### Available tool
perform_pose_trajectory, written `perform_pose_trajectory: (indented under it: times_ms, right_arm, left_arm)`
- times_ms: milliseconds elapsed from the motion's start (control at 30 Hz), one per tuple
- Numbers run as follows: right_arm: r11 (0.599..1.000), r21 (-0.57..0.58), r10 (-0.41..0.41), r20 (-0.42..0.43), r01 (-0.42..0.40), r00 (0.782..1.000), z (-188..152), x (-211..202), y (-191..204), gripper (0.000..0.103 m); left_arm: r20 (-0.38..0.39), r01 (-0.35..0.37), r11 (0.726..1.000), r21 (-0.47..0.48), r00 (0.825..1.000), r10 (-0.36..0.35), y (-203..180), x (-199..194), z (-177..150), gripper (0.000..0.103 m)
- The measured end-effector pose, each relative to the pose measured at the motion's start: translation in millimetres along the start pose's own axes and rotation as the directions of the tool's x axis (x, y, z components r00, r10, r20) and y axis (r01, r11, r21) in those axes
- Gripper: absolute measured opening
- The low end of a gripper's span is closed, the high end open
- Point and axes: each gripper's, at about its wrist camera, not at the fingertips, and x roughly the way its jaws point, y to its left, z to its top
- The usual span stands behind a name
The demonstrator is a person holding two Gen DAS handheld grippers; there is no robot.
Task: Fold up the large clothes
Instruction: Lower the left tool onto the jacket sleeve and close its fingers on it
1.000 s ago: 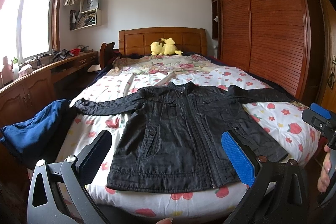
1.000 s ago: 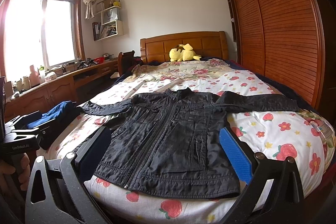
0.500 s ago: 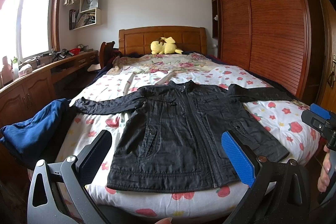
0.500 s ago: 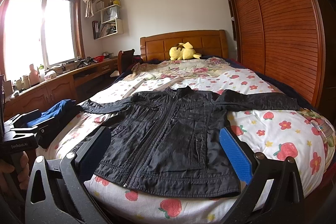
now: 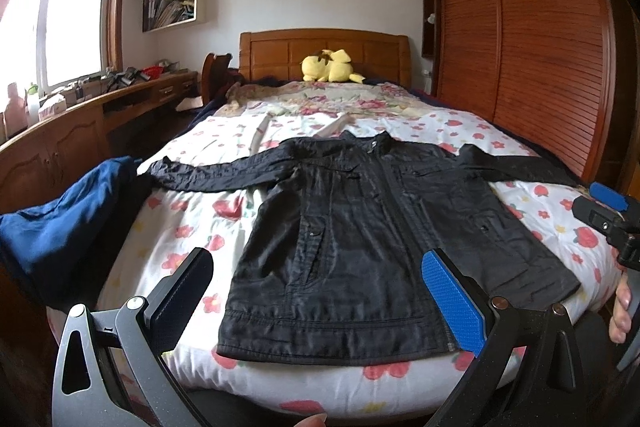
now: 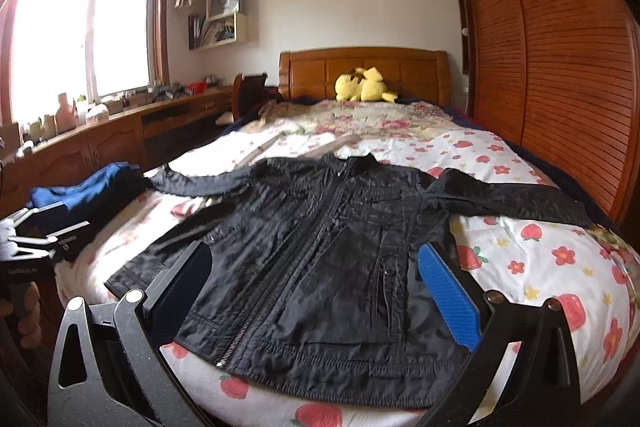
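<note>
The bed (image 5: 460,131), covered in a strawberry-print quilt, is being faced end-on by both claws, and the black jacket (image 5: 360,227) is being shown laid flat across it, front up and zipped, directly ahead of and below the fingertips. Its long axis, hem to collar, is running straight away from the claws toward the headboard, while the sleeves are being stretched out crosswise to either side. The hem is lying nearest, just beyond the tips of the left gripper (image 5: 320,291), whose jaws are being held wide apart with nothing between them; the jacket's left half is sitting squarely ahead of it. The right gripper (image 6: 316,287) is likewise being held wide and empty, with the zip line running ahead and slightly left of it, so the right sleeve (image 6: 508,199) is lying ahead and to its right, probably the nearer reach for that hand, though the fisheye bend is making this hard to judge. A blue garment (image 5: 60,223) is being left heaped well off to the left, apart from the jacket body.
</note>
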Motion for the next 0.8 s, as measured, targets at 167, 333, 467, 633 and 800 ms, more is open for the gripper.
perform_pose_trajectory:
  times_ms: [167, 333, 467, 633, 800]
  right_arm:
    - [1.000, -0.010, 0.024, -0.025, -0.025, 0.999, 1.2, 23.7, -1.8, 0.103]
    - [0.998, -0.028, 0.049, -0.049, -0.051, 0.998, 9.6, 57.1, 1.9, 0.103]
    - [0.997, -0.024, 0.078, -0.047, -0.079, 0.996, 18.7, 88.2, 5.6, 0.103]
    - [0.995, -0.017, 0.096, -0.075, -0.097, 0.993, 19.9, 132.2, 8.9, 0.103]
    - [0.991, -0.037, 0.123, -0.121, -0.128, 0.985, 25.0, 177.8, 14.6, 0.103]
  left_arm:
    - [-0.030, -0.013, 1.000, -0.009, 0.999, 0.013, 4.9, 17.4, -2.6, 0.103]
    - [-0.060, -0.028, 1.000, -0.012, 0.998, 0.027, 11.1, 36.9, -3.2, 0.103]
    - [-0.088, -0.043, 0.999, -0.012, 0.995, 0.042, 17.2, 58.4, -3.1, 0.103]
    - [-0.136, -0.043, 0.999, -0.015, 0.990, 0.040, 23.4, 87.1, -0.2, 0.103]
    - [-0.156, -0.035, 0.998, -0.055, 0.987, 0.026, 31.5, 105.5, 10.8, 0.103]
